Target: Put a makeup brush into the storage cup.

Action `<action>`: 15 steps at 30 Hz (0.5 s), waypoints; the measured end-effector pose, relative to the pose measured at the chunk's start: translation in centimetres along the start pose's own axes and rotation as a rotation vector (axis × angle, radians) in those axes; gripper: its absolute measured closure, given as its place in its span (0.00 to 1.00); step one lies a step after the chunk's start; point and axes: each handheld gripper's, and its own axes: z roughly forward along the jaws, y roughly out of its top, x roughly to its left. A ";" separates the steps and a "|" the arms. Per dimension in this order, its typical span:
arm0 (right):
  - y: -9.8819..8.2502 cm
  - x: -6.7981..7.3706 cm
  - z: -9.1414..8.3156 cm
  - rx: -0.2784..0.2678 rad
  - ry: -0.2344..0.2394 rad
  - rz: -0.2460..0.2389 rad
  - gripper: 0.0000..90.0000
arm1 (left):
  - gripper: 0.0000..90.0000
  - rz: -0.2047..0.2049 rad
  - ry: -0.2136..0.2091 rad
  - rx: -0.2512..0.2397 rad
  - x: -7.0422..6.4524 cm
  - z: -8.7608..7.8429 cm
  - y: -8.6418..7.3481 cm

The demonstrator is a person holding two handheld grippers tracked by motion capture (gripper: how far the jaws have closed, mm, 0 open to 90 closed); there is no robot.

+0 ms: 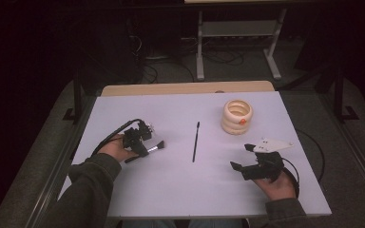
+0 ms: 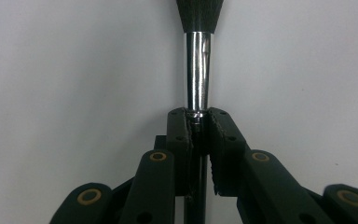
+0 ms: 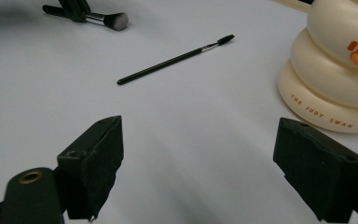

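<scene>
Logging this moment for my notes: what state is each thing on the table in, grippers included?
Makeup brush: lying on the table, clamped at its metal collar.
Left gripper: shut on the makeup brush.
Right gripper: open, nothing between its jaws.
Thin brush: lying flat, untouched, mid-table.
Cream holder: upright, opening up, nothing seen inside.
</scene>
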 end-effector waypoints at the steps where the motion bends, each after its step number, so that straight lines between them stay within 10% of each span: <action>1: 0.0 0.0 0.0 -0.001 0.000 0.000 0.17 | 0.88 0.001 0.000 -0.003 0.0 -0.1 0.0; 15: 0.0 0.1 0.0 0.001 0.002 0.004 0.17 | 0.88 -0.031 -0.017 -0.093 0.2 -1.9 -0.7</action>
